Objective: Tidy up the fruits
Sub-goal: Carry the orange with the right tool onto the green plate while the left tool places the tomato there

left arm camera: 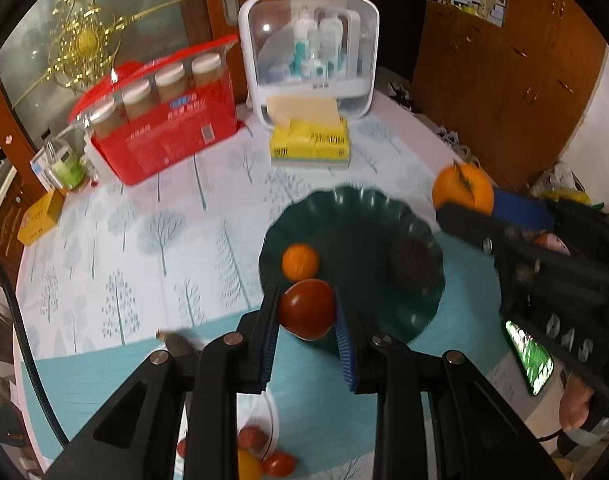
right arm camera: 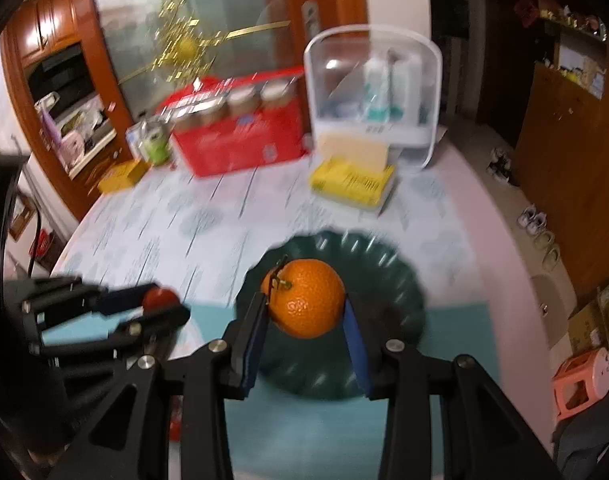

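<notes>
Left gripper (left arm camera: 307,316) jaws clamped on tomato (left arm camera: 306,309); right gripper (right arm camera: 304,312) jaws clamped on orange (right arm camera: 308,298). Green plate (left arm camera: 356,216) directly ahead, below both; left nearer.

Dark green plate (left arm camera: 384,216), red tomato (left arm camera: 306,308), orange mandarin (right arm camera: 310,298), tree-patterned white tablecloth (left arm camera: 144,232)

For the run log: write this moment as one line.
left claw: shut on round red tomato | right claw: shut on stemmed orange mandarin | dark green scalloped plate: holds small orange fruit
</notes>
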